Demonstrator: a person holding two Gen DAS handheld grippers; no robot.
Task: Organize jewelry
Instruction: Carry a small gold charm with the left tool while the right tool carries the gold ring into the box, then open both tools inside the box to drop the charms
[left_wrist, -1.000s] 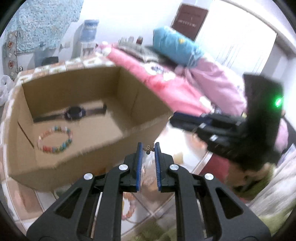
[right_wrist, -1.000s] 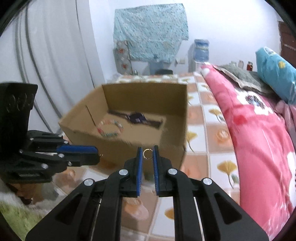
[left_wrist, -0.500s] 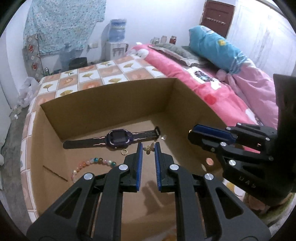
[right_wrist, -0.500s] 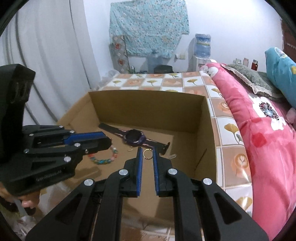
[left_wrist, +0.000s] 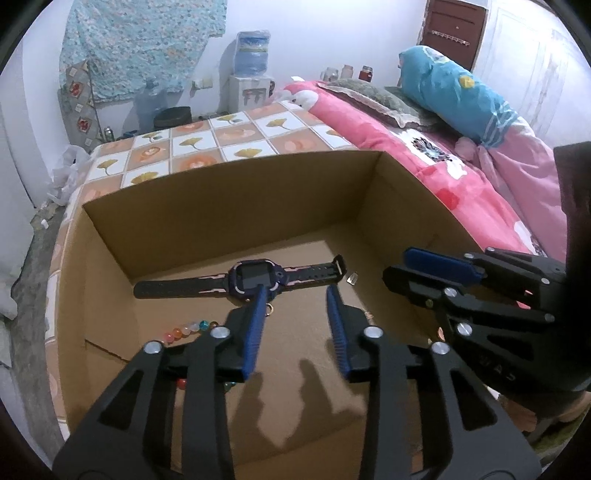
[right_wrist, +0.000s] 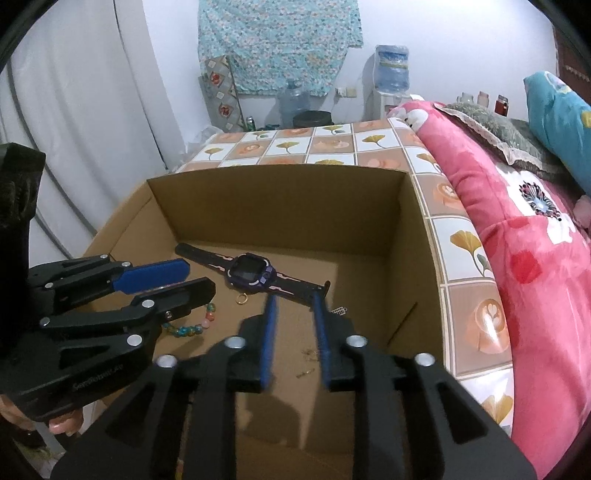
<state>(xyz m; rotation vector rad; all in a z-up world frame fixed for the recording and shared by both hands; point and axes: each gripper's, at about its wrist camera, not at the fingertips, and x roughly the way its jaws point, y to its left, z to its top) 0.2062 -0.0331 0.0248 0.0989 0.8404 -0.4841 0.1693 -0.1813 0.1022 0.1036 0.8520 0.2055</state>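
Note:
An open cardboard box (left_wrist: 221, 206) (right_wrist: 277, 206) holds a purple watch (left_wrist: 258, 277) (right_wrist: 251, 273), a bead bracelet (left_wrist: 188, 328) (right_wrist: 192, 326), a gold ring (left_wrist: 269, 310) (right_wrist: 242, 299) and a small silver charm (left_wrist: 352, 277) (right_wrist: 340, 311). My left gripper (left_wrist: 297, 295) hangs over the box floor just in front of the watch. Its jaws are opening with nothing between them. My right gripper (right_wrist: 294, 302) is beside it, jaws also opening and empty. Tiny gold pieces (right_wrist: 312, 354) lie on the floor between its fingers. Each gripper shows in the other's view (left_wrist: 439, 266) (right_wrist: 159, 280).
The box sits on a tile-patterned cover (left_wrist: 207, 140). A pink quilt (right_wrist: 517, 258) and a blue pillow (left_wrist: 454, 96) lie to the right. A water dispenser (left_wrist: 251, 74) stands at the back wall. A white curtain (right_wrist: 92, 129) hangs at the left.
Both grippers moved forward over the box and tipped down into it. Their jaws then parted; the small gold piece in the left and the gold ring in the right are no longer between the pads.

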